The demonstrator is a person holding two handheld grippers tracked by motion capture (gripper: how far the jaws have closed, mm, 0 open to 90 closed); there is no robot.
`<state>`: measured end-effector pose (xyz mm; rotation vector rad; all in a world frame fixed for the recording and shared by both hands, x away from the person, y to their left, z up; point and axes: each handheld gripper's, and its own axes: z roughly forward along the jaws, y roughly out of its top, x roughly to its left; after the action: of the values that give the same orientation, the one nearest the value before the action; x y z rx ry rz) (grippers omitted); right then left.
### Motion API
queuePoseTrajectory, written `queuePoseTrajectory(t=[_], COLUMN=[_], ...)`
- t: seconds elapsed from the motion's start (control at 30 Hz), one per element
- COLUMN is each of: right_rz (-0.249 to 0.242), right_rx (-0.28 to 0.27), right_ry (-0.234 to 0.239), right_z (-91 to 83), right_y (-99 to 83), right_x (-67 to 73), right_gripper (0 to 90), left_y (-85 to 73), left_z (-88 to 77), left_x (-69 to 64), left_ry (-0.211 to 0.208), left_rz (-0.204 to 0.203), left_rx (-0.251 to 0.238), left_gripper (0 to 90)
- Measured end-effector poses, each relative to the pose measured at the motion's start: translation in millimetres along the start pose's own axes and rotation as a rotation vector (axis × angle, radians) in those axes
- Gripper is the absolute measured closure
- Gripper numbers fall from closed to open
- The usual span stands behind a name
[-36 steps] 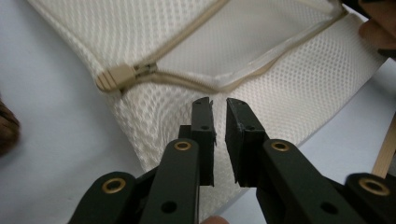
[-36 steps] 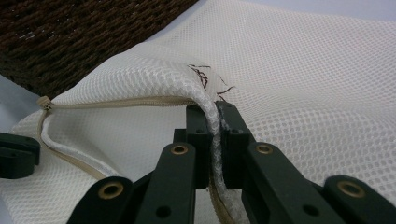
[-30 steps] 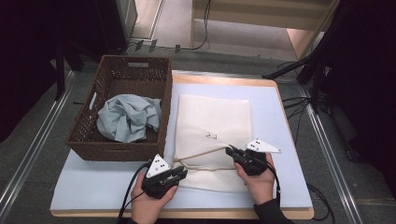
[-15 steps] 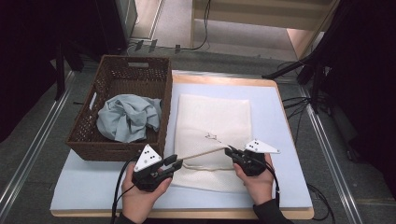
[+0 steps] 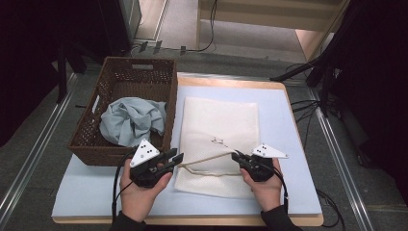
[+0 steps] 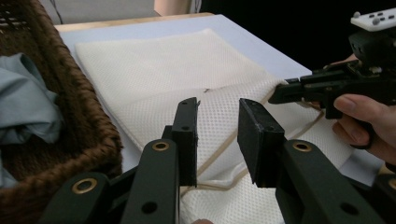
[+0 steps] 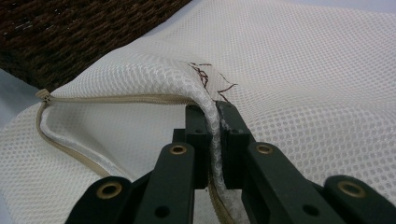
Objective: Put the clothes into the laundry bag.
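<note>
Jaws of the right gripper (image 7: 212, 140) are clenched on the upper lip of the white mesh laundry bag (image 5: 221, 125), which lies on the blue mat (image 5: 288, 120) right of the wicker basket (image 5: 139, 77); the left gripper (image 5: 174, 159), at the bag's near-left corner, has just been opening and grasps nothing. If that single pinch slips, the unzipped mouth (image 7: 116, 99) would likely drop shut before the blue-grey cloth (image 5: 132, 120) goes in.
</note>
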<state>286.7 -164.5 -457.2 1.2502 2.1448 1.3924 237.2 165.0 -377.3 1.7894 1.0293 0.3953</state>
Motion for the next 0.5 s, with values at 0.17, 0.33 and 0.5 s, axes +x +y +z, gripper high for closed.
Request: queuePoseTrajectory(t=[0.17,0.33,0.5], right_rz=[0.000,0.000,0.001], right_rx=[0.001,0.000,-0.002], right_ry=[0.001,0.002,0.004], right_z=[0.5,0.4,0.2], right_y=[-0.4,-0.9,-0.7], right_x=[0.0,-0.4,-0.5], right_gripper=[84.9,84.9,85.0], left_y=[8.9,19.0,28.6], left_z=[-3.1,-4.7,-0.3], left_x=[10.3,17.1,28.5], left_ry=[0.012,0.039,0.072], left_rz=[-0.026,-0.027,-0.029], left_rx=[-0.026,-0.041,-0.047], left_gripper=[68.8,68.5,67.9])
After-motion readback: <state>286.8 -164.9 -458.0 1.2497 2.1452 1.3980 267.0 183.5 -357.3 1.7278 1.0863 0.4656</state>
